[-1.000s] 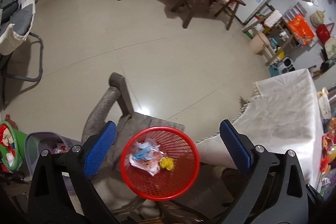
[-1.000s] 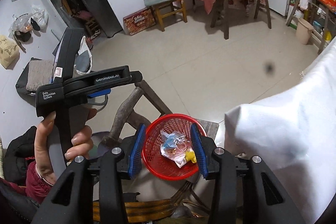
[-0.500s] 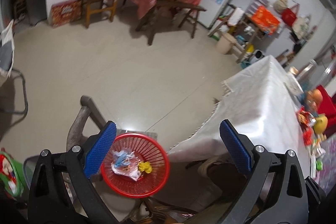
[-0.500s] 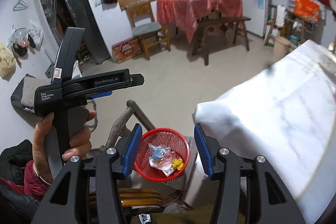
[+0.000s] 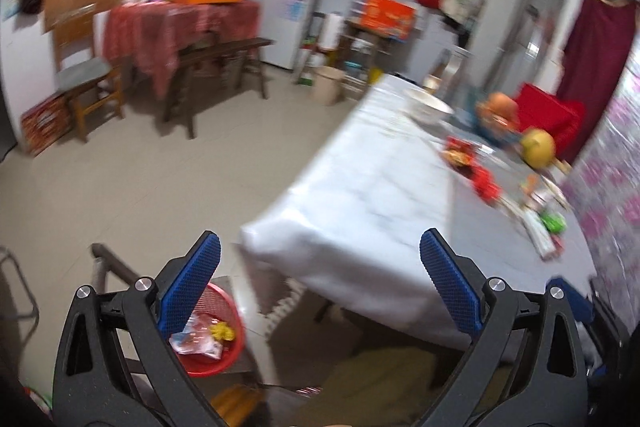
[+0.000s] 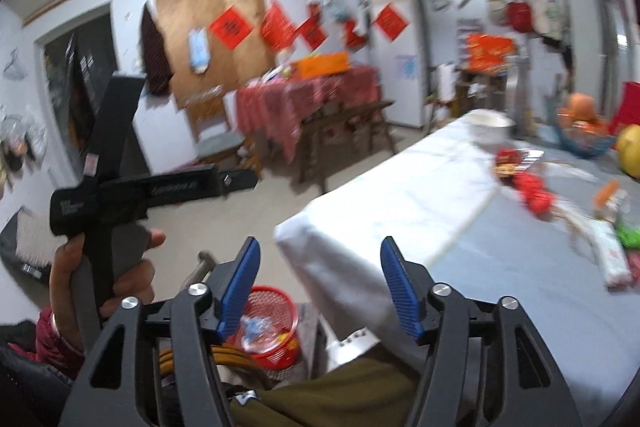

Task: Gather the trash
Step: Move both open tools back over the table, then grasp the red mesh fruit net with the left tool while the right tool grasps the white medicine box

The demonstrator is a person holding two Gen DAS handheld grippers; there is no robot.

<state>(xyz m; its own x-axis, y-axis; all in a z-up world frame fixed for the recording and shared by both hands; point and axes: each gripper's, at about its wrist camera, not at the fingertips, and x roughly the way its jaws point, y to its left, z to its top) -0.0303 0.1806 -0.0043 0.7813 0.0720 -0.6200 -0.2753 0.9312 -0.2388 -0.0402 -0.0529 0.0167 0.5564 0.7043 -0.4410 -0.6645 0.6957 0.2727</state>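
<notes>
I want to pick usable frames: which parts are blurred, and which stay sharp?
Left wrist view: the white-clothed table and far wall smear with motion blur, while the left claw is crisp. Right wrist view: same smear on the background; the right claw looks sharp.

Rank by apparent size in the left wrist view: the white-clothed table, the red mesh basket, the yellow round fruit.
1. White-clothed table, by far the largest.
2. Red mesh basket, partly hidden by a gripper finger.
3. Yellow round fruit, smallest, though it lies farther away.
</notes>
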